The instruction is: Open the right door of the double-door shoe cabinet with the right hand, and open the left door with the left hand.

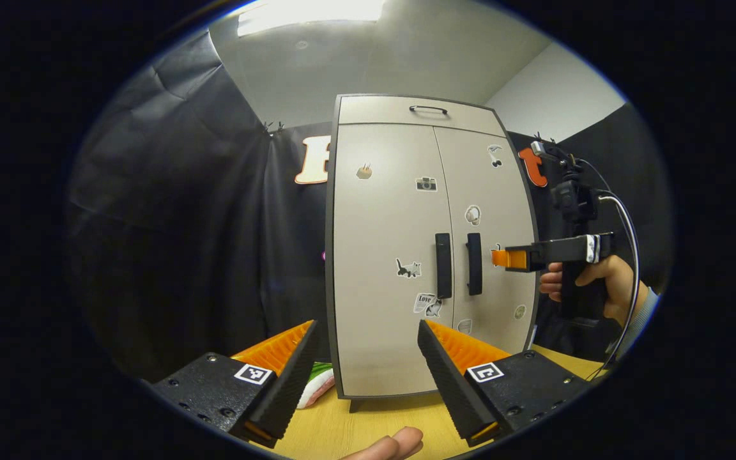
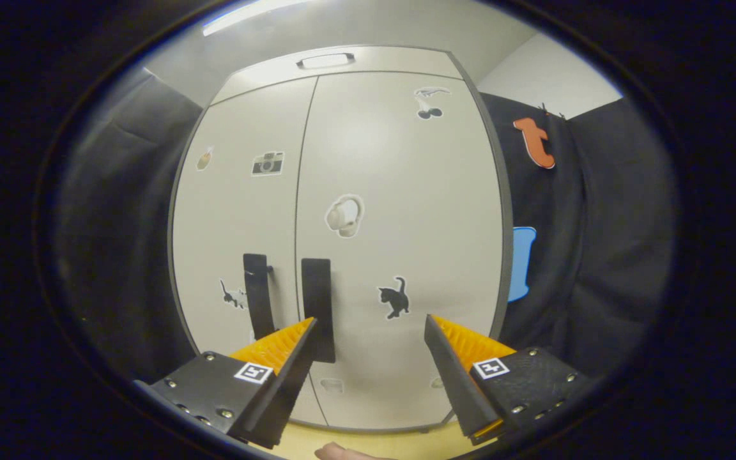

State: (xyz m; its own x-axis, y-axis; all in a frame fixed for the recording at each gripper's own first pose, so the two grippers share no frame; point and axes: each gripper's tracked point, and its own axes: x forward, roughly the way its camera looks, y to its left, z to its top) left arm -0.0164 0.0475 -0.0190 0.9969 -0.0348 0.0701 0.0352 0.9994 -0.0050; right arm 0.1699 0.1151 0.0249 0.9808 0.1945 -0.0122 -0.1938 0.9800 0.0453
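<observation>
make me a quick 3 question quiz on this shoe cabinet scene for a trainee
1. True or false: both doors of the shoe cabinet are shut.
2. Which hand-held gripper is nearer the cabinet? A) left hand-held gripper B) right hand-held gripper
3. Fill in: the right hand-held gripper's jaws stand ____, with the right door handle just beyond its left finger.

Key
1. True: both doors lie flush, and the left door handle and right one sit side by side at the centre seam.
2. B: the left gripper view shows it close in front of the right door.
3. open; they grip nothing.
</observation>
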